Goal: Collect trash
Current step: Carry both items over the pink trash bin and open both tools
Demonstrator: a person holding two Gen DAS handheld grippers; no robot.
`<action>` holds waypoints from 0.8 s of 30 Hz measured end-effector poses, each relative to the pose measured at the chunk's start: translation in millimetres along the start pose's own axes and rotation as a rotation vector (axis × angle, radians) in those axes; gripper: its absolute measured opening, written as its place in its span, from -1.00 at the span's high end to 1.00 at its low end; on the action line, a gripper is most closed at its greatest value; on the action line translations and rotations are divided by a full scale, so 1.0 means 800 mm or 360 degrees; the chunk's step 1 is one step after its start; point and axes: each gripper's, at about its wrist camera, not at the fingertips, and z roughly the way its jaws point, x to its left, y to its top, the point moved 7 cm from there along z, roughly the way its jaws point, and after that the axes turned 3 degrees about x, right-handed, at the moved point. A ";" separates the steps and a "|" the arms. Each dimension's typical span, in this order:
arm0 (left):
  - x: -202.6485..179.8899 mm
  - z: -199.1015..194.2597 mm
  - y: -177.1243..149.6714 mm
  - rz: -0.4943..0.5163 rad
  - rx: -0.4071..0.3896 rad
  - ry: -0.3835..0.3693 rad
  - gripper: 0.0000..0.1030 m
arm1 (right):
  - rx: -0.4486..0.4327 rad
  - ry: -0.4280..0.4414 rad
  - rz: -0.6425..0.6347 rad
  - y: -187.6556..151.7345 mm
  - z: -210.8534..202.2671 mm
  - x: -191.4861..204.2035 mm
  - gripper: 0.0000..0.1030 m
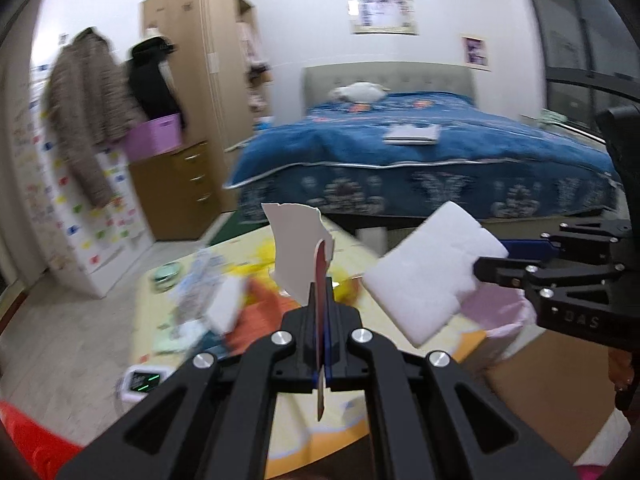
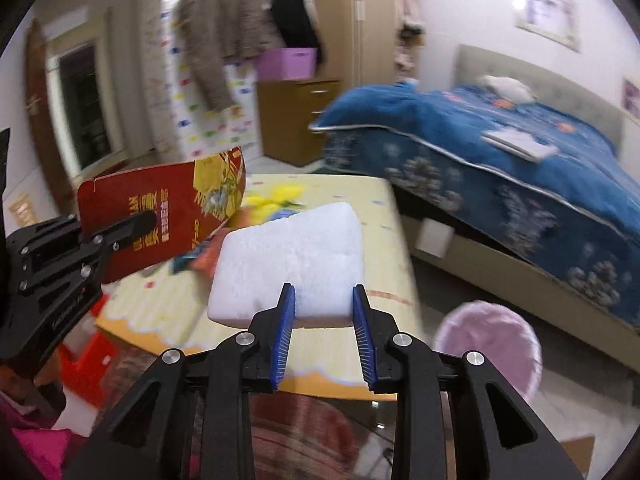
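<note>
My left gripper is shut on a torn red cardboard piece, seen edge-on with its white back showing; in the right wrist view its red printed face shows at the left. My right gripper is shut on a white foam block, held above the low table; the block also shows in the left wrist view. A pink-lined trash bin stands on the floor to the right of the table. More scraps lie on the table.
The low yellow table carries wrappers and a foam piece. A blue-covered bed stands behind it. A wooden wardrobe and drawers stand at the left. A red stool is by the table.
</note>
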 end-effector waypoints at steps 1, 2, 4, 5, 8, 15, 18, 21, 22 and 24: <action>-0.018 0.007 0.004 0.0021 -0.0005 -0.0047 1.00 | 0.0000 -0.0035 0.0025 -0.002 0.002 -0.010 0.42; -0.033 0.014 0.007 0.0037 -0.0008 -0.0087 1.00 | -0.0001 -0.0077 0.0053 -0.006 0.001 -0.026 0.42; -0.061 0.029 0.013 0.0065 -0.0006 -0.0160 1.00 | 0.0002 -0.0173 0.0119 -0.013 0.000 -0.058 0.41; -0.074 0.035 0.016 0.0079 -0.0007 -0.0195 1.00 | 0.0005 -0.0209 0.0149 -0.017 -0.002 -0.072 0.41; -0.111 0.055 0.020 0.0128 -0.0001 -0.0292 1.00 | 0.0016 -0.0355 0.0240 -0.028 -0.004 -0.119 0.41; -0.178 0.103 0.029 0.0245 0.0030 -0.0468 1.00 | 0.0071 -0.0631 0.0417 -0.060 -0.002 -0.211 0.40; -0.206 0.127 0.033 0.0281 0.0050 -0.0533 1.00 | 0.0125 -0.0724 0.0476 -0.077 0.008 -0.247 0.39; -0.233 0.148 0.041 0.0306 0.0061 -0.0585 1.00 | 0.0185 -0.0790 0.0524 -0.090 0.023 -0.278 0.38; -0.243 0.157 0.043 0.0313 0.0068 -0.0605 1.00 | 0.0198 -0.0802 0.0538 -0.091 0.028 -0.286 0.38; -0.259 0.173 0.047 0.0329 0.0084 -0.0641 1.00 | 0.0228 -0.0834 0.0574 -0.099 0.040 -0.306 0.38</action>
